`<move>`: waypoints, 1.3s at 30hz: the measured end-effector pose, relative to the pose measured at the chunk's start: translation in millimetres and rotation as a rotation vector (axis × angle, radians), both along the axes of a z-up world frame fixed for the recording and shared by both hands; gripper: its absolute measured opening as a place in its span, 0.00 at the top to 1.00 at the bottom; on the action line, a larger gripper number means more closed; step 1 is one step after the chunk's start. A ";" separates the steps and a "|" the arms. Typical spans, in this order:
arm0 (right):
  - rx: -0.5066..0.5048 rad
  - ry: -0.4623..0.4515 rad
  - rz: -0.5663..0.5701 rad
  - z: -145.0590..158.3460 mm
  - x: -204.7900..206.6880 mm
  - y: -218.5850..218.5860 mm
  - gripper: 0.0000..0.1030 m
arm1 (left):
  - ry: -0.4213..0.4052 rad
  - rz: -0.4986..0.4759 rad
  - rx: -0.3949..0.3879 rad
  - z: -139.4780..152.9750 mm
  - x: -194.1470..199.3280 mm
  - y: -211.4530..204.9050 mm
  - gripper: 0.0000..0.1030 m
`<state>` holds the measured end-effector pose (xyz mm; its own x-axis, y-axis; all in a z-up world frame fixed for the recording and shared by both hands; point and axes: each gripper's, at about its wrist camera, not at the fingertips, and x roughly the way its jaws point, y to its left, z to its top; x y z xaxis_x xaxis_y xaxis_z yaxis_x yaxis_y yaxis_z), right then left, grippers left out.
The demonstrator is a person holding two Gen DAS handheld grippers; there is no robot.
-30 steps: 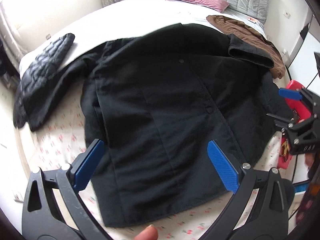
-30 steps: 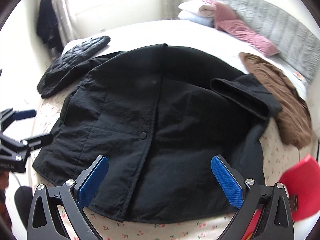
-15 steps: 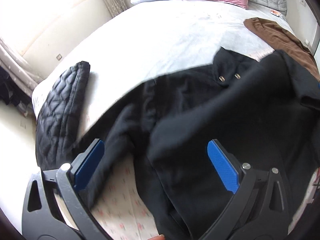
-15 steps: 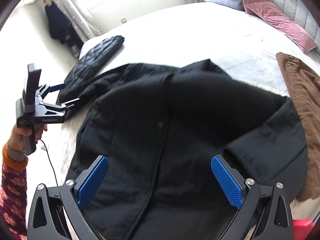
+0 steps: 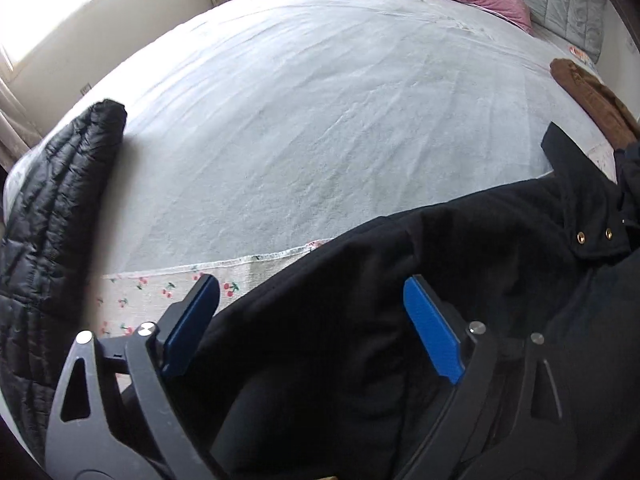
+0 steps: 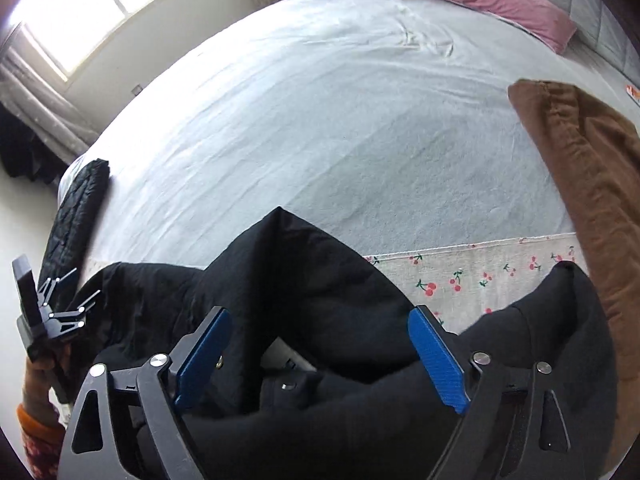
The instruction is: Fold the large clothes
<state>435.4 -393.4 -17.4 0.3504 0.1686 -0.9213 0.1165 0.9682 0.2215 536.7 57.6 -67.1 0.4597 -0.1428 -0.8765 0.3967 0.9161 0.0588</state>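
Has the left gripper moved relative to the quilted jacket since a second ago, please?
Yes. The left gripper has travelled from the black coat's hem up toward its collar, nearer the quilted jacket.

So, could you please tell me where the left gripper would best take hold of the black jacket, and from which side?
Probably the sleeve-side edge of the black jacket, where it lies over the cherry-print sheet. The left gripper should come from above: its jaws, just closing a little, already straddle that raised fold without pinching it. The fabric looks thick and bunched there, so it offers a graspable ridge.
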 end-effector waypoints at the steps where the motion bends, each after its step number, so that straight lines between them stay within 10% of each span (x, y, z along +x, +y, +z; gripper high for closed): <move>1: -0.010 0.023 -0.006 -12.2 3.7 -1.5 0.20 | 0.036 0.011 -0.060 -6.6 4.7 5.9 0.12; 7: -0.130 0.159 0.020 -73.0 8.0 9.5 0.46 | 0.142 0.008 -0.188 -18.8 -10.0 0.1 0.61; 9: -0.171 0.173 0.073 -73.1 1.3 23.8 0.72 | 0.134 0.027 -0.195 -16.3 -17.1 -2.4 0.84; 11: -0.216 0.150 0.111 -66.9 -9.7 37.3 0.93 | 0.119 0.053 -0.219 -12.0 -22.8 -1.2 0.89; 19: -0.404 -0.178 0.098 23.9 -40.1 68.9 1.00 | -0.143 0.155 -0.269 58.6 -55.2 18.0 0.92; 27: -0.529 -0.575 0.043 122.6 -8.7 137.7 1.00 | -0.404 0.366 -0.269 110.1 -59.3 59.4 0.92; 31: -0.498 -0.637 0.016 134.3 8.9 156.6 0.97 | -0.373 0.397 -0.213 89.1 -50.4 54.0 0.87; 33: -0.485 -0.644 0.002 135.3 3.6 158.2 0.81 | -0.340 0.394 -0.172 79.6 -47.3 50.7 0.70; 35: -0.460 -0.650 0.018 136.0 -12.5 154.7 0.31 | -0.352 0.380 -0.160 83.7 -55.7 51.7 0.40; 36: -0.457 -0.664 0.043 136.7 -21.9 152.7 0.29 | -0.361 0.365 -0.165 86.8 -61.4 51.3 0.24; 39: -0.509 -0.587 0.106 141.6 -30.8 150.7 0.29 | -0.346 0.298 -0.136 94.9 -82.6 45.0 0.23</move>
